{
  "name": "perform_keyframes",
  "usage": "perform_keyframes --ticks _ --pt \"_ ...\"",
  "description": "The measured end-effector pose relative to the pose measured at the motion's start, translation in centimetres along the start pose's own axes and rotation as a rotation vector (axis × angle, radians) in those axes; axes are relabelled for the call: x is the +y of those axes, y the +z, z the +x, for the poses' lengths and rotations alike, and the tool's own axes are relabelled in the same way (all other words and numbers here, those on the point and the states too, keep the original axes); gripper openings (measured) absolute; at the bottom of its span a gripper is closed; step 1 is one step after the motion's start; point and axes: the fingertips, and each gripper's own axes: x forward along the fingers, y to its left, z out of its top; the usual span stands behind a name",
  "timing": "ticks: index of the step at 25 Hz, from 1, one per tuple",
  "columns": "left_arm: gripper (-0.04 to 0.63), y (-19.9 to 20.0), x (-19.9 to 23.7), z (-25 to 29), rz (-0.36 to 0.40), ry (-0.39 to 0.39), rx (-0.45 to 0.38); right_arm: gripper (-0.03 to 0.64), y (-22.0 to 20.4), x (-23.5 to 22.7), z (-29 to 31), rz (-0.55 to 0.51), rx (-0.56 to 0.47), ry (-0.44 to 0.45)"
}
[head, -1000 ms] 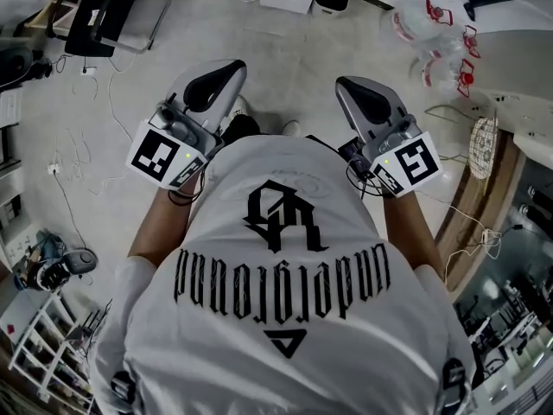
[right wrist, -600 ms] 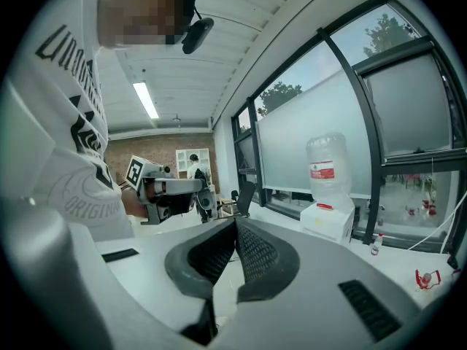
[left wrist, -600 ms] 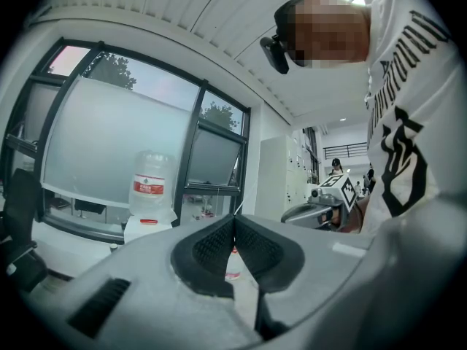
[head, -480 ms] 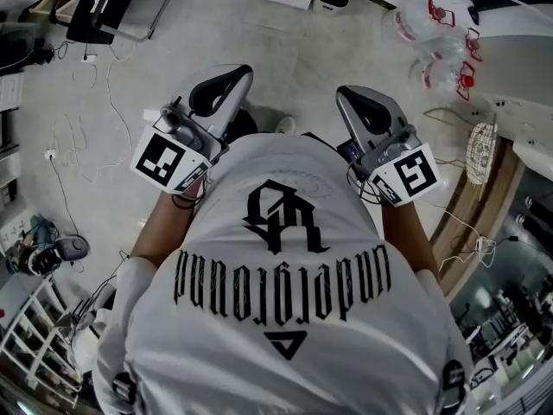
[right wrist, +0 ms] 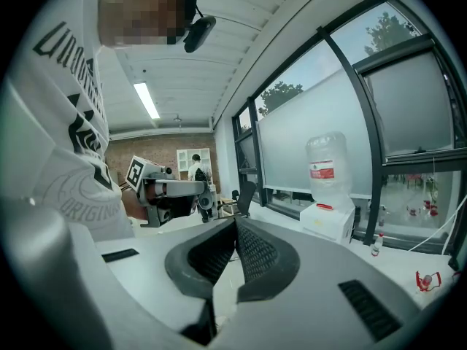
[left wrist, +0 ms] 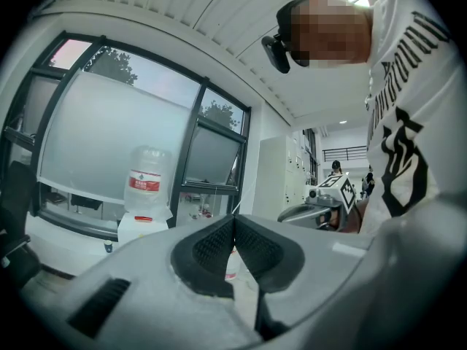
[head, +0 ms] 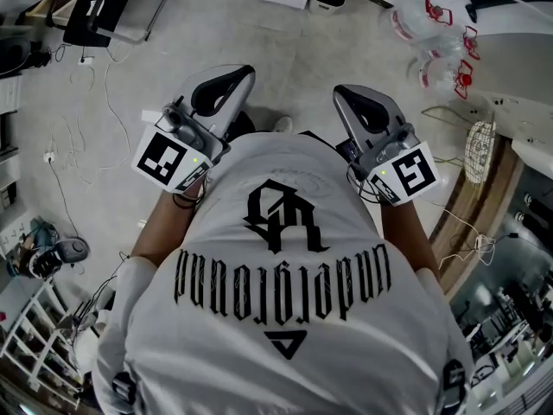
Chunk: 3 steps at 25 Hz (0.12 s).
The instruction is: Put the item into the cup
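Both tools are clenched on nothing. In the left gripper view the left gripper (left wrist: 233, 228) has its ribbed black pads pressed together at the tips, and the right gripper view shows the same of the right gripper (right wrist: 235, 232). Where the item and the cup are, no view tells.

The head view looks down a white shirt (head: 285, 258) with black lettering to the two grippers, held side by side at chest height, well apart, over a grey floor (head: 294, 50). Loose cables (head: 104, 85) trail along the floor's left edge, and a clear bag (head: 428, 28) with red print lies toward its far right corner.

The gripper views look level across the room, which the head view does not. Each shows a water bottle (left wrist: 148, 177) standing upright on a white dispenser (left wrist: 142, 228) before a tall dark-framed window (left wrist: 124, 137) with trees behind it. Each also catches the other gripper from the side: the left gripper view shows the right one's marker cube (left wrist: 339, 192) beside the shirt.
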Motion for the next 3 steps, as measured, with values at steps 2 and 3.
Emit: perform_keyframes --ticks 2,3 --pt "0.014 0.02 0.17 0.44 -0.001 -0.004 0.0 0.015 0.04 -0.45 0.09 0.004 0.0 -0.003" --pt "0.014 0.02 0.25 0.65 -0.002 -0.006 0.0 0.015 0.06 -0.67 0.14 0.005 0.0 -0.004"
